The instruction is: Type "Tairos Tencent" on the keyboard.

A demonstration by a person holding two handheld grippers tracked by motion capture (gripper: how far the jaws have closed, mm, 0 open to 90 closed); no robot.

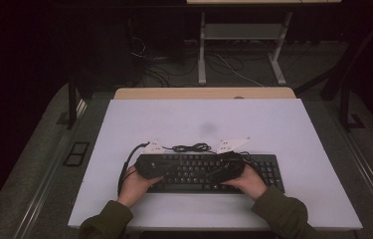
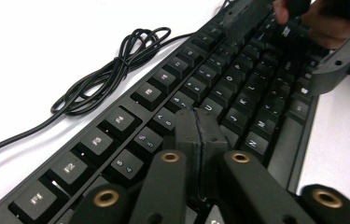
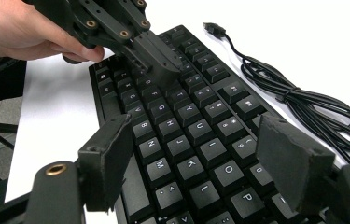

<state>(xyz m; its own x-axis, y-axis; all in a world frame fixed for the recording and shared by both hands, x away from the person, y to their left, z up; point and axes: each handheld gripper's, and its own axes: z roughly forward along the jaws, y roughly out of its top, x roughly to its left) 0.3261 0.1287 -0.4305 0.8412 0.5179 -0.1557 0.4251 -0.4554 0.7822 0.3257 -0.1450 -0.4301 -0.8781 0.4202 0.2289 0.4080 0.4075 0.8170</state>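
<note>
Keyboard (image 1: 209,172) black on our white table (image 1: 283,129), our left gripper (image 2: 199,126) pinched shut over its keys, our right gripper (image 3: 196,158) spread wide above them, coiled cable (image 1: 191,147) just behind

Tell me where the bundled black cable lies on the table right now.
In the high view, the cable lies on the white table just behind the far edge of the keyboard, near its middle, between the two hand-held grippers' grey plates.

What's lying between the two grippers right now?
Rows of keys on the black keyboard lie between the left gripper and the right gripper, seen in the right gripper view.
</note>
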